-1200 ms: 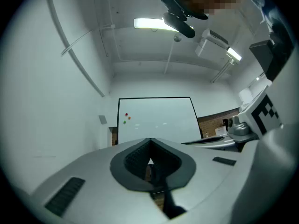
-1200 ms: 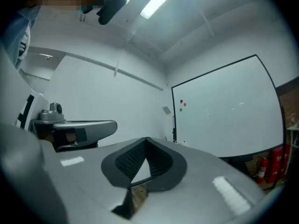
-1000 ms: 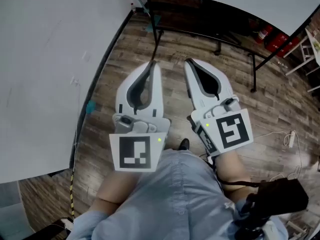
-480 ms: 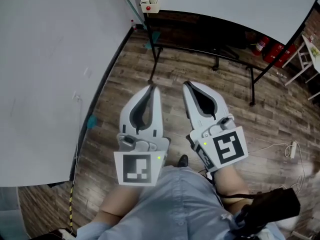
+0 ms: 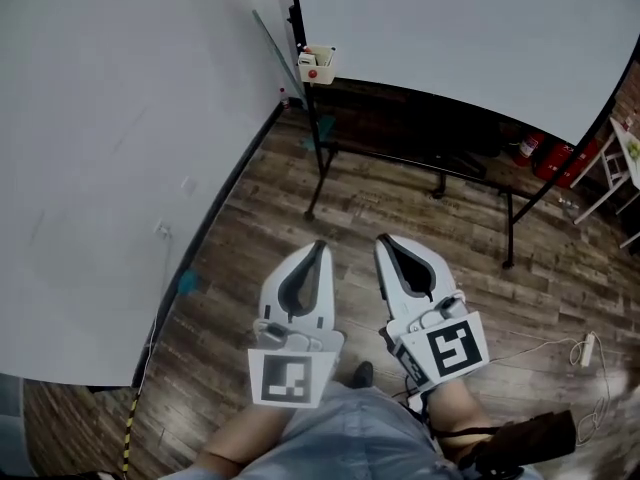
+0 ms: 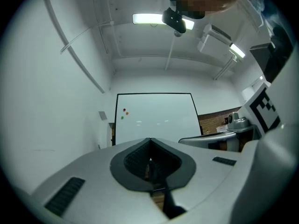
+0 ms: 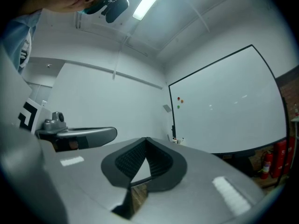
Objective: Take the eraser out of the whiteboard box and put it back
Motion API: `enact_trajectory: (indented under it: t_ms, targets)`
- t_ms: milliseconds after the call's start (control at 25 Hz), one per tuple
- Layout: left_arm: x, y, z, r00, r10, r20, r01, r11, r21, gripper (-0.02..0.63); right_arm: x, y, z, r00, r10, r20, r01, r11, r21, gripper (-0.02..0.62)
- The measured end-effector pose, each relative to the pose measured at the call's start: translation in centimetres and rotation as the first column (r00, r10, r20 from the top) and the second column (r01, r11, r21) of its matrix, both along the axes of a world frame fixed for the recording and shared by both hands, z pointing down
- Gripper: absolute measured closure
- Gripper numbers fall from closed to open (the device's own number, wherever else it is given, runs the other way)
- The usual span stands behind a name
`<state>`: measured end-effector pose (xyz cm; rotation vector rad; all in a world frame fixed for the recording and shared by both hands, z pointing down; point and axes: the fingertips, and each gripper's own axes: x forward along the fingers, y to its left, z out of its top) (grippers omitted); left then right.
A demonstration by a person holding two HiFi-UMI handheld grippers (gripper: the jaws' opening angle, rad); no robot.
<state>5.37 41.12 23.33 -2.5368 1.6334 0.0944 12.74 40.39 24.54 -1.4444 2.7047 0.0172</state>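
A whiteboard (image 5: 460,28) stands over the wood floor (image 5: 400,203), the left tongs (image 5: 319,246) and right tongs (image 5: 384,240) hang side by side, both closed tight on nothing, and the box (image 5: 318,64) sits well ahead at the whiteboard's lower left corner, any eraser inside too small to tell.

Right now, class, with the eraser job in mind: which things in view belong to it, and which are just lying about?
For the job:
- whiteboard box at the left edge of the whiteboard
- left gripper and right gripper, both shut and holding nothing
- the eraser is too small to make out

Lying about:
- fire extinguishers
- power strip on the floor
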Motion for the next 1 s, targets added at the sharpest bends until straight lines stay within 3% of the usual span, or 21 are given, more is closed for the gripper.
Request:
enact_trajectory:
  t_ms: [360, 1000]
  targets:
    - [-2.3, -7.5, 0.6, 1.0, 0.02, -0.006, -0.02, 1.0, -0.003, 0.601, -2.4, -7.2, 0.3, 1.0, 0.006, -0.006, -0.006, 1.0, -0.006, 0.594]
    - [-9.5, -22.4, -0.6, 0.997, 0.058, -0.057, -0.056, 0.998, 0.027, 0.601, -9.4, -22.1, -0.9, 0.998, 0.052, -0.042, -0.052, 0.999, 0.008, 0.594]
